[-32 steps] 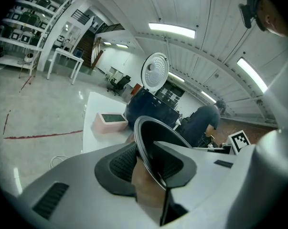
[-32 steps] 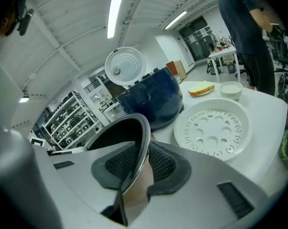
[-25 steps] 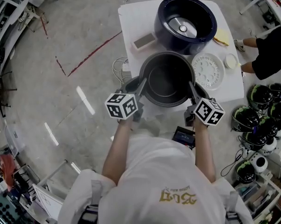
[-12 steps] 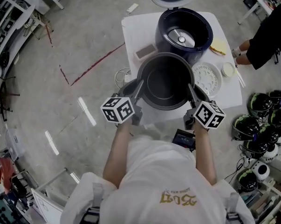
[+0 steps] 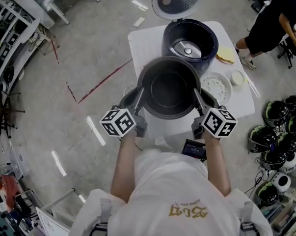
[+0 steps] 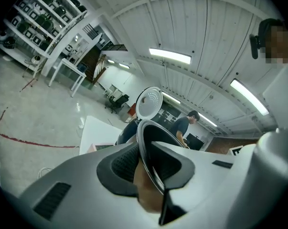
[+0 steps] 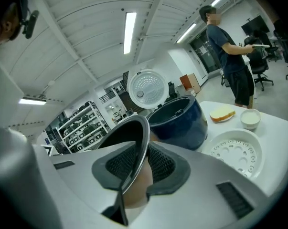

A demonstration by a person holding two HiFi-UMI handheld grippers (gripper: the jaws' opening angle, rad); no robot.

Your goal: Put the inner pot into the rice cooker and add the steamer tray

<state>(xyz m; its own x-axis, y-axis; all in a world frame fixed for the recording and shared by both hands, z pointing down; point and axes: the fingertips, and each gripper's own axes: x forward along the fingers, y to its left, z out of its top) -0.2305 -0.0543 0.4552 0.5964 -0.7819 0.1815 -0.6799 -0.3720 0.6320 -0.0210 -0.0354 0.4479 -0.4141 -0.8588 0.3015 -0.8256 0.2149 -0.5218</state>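
Jaws of the left gripper point(image 5: 139, 93) are clamped on the left rim of the inner pot point(image 5: 168, 88), having just been closing on it; the right gripper point(image 5: 197, 95) is clenched on the opposite rim, so the pot is carried level at frame centre, just below the open rice cooker point(image 5: 189, 37). The steamer tray point(image 5: 216, 81) is parked on the table point(image 5: 147, 39), right of the pot, likely for afterwards. No brand is readable; the yellow shirt print point(image 5: 187, 210) is too small

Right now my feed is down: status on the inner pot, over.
Left hand-held gripper just closed tighter on inner pot rim; right hand-held gripper clamped opposite. Pot aloft, short of open rice cooker. Cooker cavity clear.
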